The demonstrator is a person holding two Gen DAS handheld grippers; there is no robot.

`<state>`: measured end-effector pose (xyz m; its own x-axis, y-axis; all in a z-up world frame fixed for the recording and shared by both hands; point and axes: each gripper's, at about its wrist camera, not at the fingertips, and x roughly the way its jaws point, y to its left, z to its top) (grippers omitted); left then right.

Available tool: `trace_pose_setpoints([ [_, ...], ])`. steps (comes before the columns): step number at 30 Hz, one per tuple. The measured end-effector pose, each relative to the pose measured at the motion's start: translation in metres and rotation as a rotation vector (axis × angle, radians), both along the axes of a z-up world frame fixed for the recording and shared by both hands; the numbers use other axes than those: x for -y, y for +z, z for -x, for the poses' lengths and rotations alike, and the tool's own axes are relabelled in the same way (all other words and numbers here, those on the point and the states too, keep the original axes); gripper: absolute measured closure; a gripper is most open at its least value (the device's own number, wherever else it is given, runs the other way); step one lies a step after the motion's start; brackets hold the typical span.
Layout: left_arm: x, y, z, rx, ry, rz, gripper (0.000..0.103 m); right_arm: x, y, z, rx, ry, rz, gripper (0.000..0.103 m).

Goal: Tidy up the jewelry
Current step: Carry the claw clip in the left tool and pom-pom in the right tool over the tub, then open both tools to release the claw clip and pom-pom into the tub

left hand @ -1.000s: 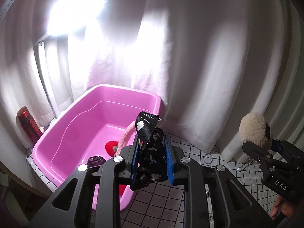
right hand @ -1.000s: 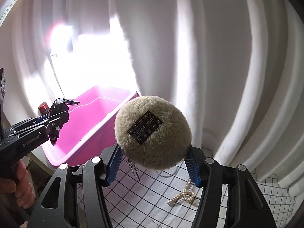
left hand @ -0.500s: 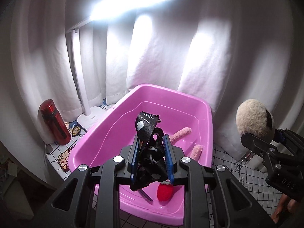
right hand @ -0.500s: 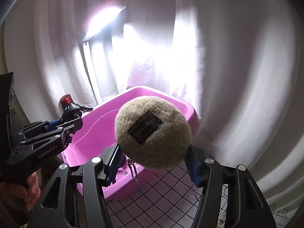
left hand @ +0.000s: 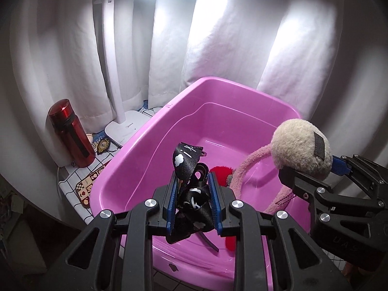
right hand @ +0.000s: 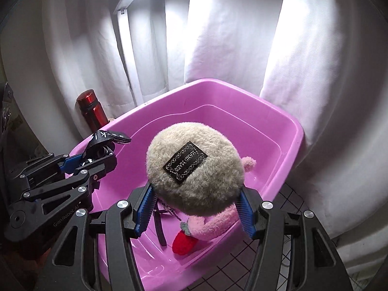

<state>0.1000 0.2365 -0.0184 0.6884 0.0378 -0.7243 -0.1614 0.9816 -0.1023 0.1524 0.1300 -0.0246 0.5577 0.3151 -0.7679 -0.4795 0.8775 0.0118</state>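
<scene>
Hovering over the pink tub (left hand: 155, 143), we see its far floor bare, white curtain (left hand: 218, 48) close behind its rim. Our left gripper (left hand: 192, 202) is clamped on a black printed ribbon (left hand: 189, 189) above the near edge. Our right gripper (right hand: 194, 208) pinches a beige fuzzy pom-pom (right hand: 194, 169) over a pink plush headband (right hand: 213, 223) and red strawberry charm (right hand: 184, 242) lying inside.

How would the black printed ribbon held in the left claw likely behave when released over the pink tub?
The black printed ribbon folds and loops between the left claw fingers, so it is probably floppy and light. It would likely crumple into the pink tub, not roll.
</scene>
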Motion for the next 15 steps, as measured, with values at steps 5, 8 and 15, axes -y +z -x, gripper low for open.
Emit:
trace_pose_setpoints([
  [5,-0.006,-0.010,-0.006,-0.026,0.007,0.004,0.079,-0.004,-0.010,-0.009,-0.018,-0.023,0.017,0.046],
  [8,-0.007,-0.012,-0.008,-0.031,0.007,-0.001,0.078,-0.003,-0.014,-0.015,-0.036,-0.040,0.023,0.045],
  [15,-0.012,-0.018,-0.008,-0.053,0.026,0.009,0.070,0.000,-0.019,-0.021,-0.060,-0.083,0.039,0.040],
])
